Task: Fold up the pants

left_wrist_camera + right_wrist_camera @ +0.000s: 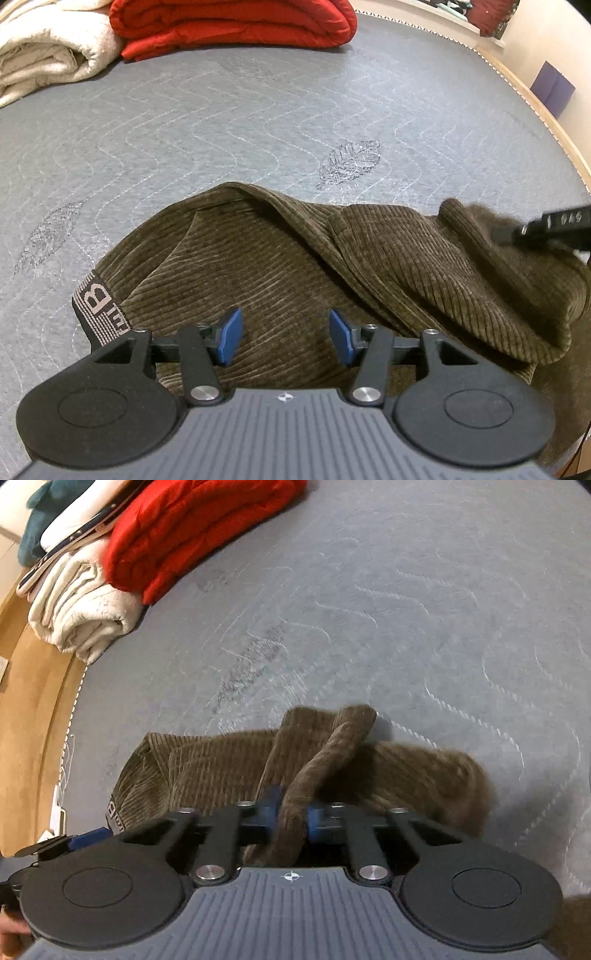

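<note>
Olive-brown corduroy pants (280,266) lie bunched on the grey quilted mattress (258,122), their waistband with a large letter B (94,299) at the left. My left gripper (286,334) hovers just over the cloth with its blue pads apart and nothing between them. My right gripper (291,814) is shut on a raised strip of the pants (332,746), which stands up between its blue pads. The right gripper's black tip (546,229) shows at the right edge of the left wrist view. The left gripper's blue pad (88,838) shows low left in the right wrist view.
A folded red blanket (236,22) and a rolled cream blanket (48,55) lie at the far end of the mattress. A wooden bed frame (40,686) runs along the mattress edge. A teal cloth (48,506) sits by the blankets. A purple box (552,88) stands beyond the bed.
</note>
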A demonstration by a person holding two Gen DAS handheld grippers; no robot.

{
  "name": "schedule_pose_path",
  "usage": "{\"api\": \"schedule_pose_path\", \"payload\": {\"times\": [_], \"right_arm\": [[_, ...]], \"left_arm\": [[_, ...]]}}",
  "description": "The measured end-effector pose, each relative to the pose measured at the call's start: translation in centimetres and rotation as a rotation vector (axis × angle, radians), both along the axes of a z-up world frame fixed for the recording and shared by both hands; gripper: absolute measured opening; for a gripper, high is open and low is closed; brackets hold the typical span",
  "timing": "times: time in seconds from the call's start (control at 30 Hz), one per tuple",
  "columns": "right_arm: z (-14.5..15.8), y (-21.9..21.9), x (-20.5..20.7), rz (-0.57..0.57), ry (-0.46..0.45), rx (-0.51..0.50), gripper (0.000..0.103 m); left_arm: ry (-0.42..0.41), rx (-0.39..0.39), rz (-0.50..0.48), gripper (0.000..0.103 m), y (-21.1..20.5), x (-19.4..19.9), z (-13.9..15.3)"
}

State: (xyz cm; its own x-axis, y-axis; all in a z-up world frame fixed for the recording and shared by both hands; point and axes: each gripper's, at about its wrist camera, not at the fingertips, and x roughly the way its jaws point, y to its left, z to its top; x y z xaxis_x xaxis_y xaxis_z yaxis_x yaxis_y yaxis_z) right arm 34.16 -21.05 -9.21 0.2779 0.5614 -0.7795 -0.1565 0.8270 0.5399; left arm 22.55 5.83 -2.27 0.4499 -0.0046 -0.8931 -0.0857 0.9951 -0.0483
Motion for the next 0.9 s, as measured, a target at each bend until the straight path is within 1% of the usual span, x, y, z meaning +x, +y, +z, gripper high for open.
{"api": "schedule_pose_path", "payload": {"times": [0.07,0.13,0.2,0.23,0.27,0.3,0.33,0.37,0.4,0.43,0.47,0.5,0.53,0.57,0.6,0.63,0.67,0.7,0.77,0.83,0.9], "right_arm": [[1.1,0.1,0.5,0.01,-0.052,0.028,0.009],[2.9,-0.6,0.8,-0.002,-0.112,0.089,0.008],[5.6,-2.8,0.9,-0.08,-0.22,0.191,0.008],[6.7,-4.9,1.0,-0.158,-0.274,0.276,0.007],[7.8,-7.4,0.8,-0.266,-0.341,0.35,0.007],[8.5,-10.0,0.3,-0.395,-0.412,0.389,0.007],[8.8,-12.8,-0.3,-0.56,-0.473,0.405,0.007],[8.5,-16.0,-1.4,-0.762,-0.519,0.415,0.007],[7.5,-19.3,-2.8,-0.978,-0.537,0.399,0.007],[6.2,-21.9,-4.0,-1.168,-0.503,0.331,0.007],[4.8,-23.8,-4.7,-1.285,-0.439,0.239,0.008],[3.4,-25.1,-5.1,-1.339,-0.379,0.157,0.008],[1.6,-26.3,-5.4,-1.374,-0.307,0.074,0.008],[0.0,-27.1,-5.7,-1.39,-0.242,0.033,0.009],[-1.3,-27.7,-5.9,-1.393,-0.19,0.03,0.011],[-2.7,-28.3,-5.9,-1.376,-0.136,0.055,0.012],[-3.5,-28.8,-5.7,-1.344,-0.106,0.078,0.012],[-4.1,-29.0,-5.3,-1.305,-0.092,0.083,0.012],[-4.3,-29.4,-4.7,-1.236,-0.1,0.045,0.015],[-4.4,-29.9,-4.6,-1.214,-0.106,0.04,0.024],[-4.6,-30.9,-4.7,-1.23,-0.099,0.062,0.026]], "left_arm": [[0.004,0.0,-0.002,0.057,-0.1,0.1,-0.2],[0.004,0.001,-0.004,0.058,-0.3,0.2,-0.3],[-0.015,0.008,-0.015,0.058,-0.7,0.2,-0.2],[-0.033,0.008,-0.029,0.058,-1.1,0.2,-0.1],[-0.051,0.003,-0.044,0.057,-1.3,0.1,0.2],[-0.078,-0.01,-0.07,0.057,-1.8,0.0,0.5],[-0.1,-0.024,-0.093,0.057,-2.2,-0.1,0.8],[-0.126,-0.043,-0.121,0.058,-2.7,-0.2,1.1],[-0.144,-0.058,-0.145,0.057,-3.1,-0.2,1.2],[-0.159,-0.075,-0.172,0.058,-3.6,-0.2,1.2],[-0.165,-0.094,-0.193,0.058,-4.0,-0.2,1.1],[-0.169,-0.115,-0.214,0.057,-4.5,0.0,1.0],[-0.17,-0.13,-0.237,0.057,-5.1,0.2,0.7],[-0.17,-0.136,-0.261,0.057,-5.7,0.4,0.3],[-0.17,-0.14,-0.283,0.057,-6.2,0.7,-0.1],[-0.168,-0.143,-0.307,0.057,-6.8,1.0,-0.7],[-0.167,-0.142,-0.326,0.057,-7.4,1.2,-1.3],[-0.166,-0.138,-0.343,0.057,-7.9,1.5,-1.9],[-0.17,-0.135,-0.369,0.057,-8.9,1.9,-3.1],[-0.175,-0.149,-0.38,0.057,-9.7,2.3,-4.1],[-0.179,-0.153,-0.39,0.058,-10.7,2.7,-5.0]]}}
